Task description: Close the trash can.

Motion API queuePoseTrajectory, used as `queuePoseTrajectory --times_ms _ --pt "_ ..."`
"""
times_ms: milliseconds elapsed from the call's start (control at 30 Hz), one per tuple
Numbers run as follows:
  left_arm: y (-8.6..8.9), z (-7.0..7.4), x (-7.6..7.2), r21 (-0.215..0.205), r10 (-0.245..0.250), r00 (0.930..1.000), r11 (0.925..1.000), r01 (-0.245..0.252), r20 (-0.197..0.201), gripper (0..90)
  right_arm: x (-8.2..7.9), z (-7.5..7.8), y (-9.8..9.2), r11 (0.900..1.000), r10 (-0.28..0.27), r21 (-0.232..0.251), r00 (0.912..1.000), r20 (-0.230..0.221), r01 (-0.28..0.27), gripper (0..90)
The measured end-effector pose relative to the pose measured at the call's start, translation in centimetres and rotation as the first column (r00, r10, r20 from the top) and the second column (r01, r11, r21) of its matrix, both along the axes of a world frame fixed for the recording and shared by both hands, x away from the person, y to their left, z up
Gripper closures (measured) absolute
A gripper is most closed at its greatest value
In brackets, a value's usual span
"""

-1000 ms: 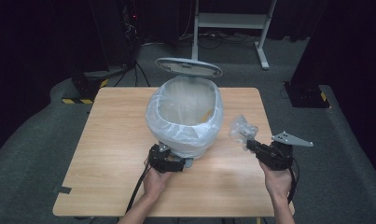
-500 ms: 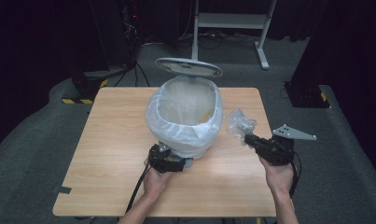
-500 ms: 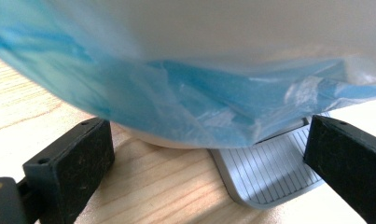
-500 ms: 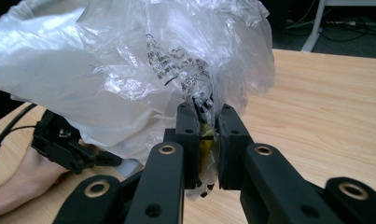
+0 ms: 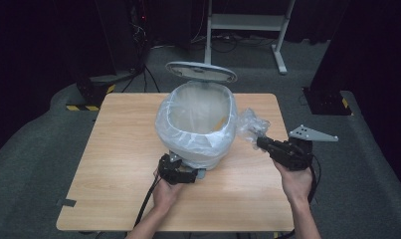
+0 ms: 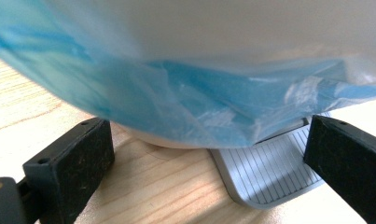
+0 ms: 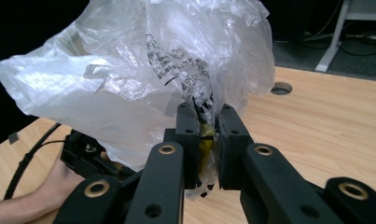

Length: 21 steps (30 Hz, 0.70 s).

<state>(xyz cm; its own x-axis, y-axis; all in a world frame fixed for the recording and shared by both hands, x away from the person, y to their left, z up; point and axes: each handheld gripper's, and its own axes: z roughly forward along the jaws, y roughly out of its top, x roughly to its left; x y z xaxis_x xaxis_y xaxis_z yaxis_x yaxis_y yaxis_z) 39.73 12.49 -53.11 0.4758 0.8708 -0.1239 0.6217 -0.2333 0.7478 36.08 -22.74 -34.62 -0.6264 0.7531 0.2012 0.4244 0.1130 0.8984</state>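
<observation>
Clear wrapper (image 7: 143,79) pinched in my right gripper (image 5: 261,143) beside bin (image 5: 198,127); I'd lift over rim, left gripper (image 5: 190,175) wide on pedal (image 6: 269,170).

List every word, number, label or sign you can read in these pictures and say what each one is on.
Black print on the crumpled clear plastic bag clamped in the right gripper: several lines of small text, too creased and blurred to read.
Pedal bin with its liner: no lettering visible.
Yellow and black striped markings on the floor beyond the table: a hazard pattern, no words.
Nothing else carries text.
</observation>
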Motion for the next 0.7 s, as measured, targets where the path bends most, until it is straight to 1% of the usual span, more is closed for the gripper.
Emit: queuePoseTrajectory --times_ms 467,567,700 --pt "0.0 0.0 0.0 0.0 0.0 1.0 1.0 0.0 -0.001 1.9 0.8 1.8 1.6 0.999 0.044 -0.017 0.9989 0.017 -0.043 81.6" --pt "0.0 0.0 0.0 0.0 0.0 1.0 1.0 0.0 -0.001 2.0 1.0 2.3 2.1 0.998 0.054 -0.027 0.9983 0.022 -0.054 81.6" --pt "0.0 0.0 0.0 0.0 0.0 1.0 1.0 0.0 -0.001 2.0 1.3 2.6 2.5 0.997 0.065 -0.032 0.9977 0.023 -0.064 81.6"
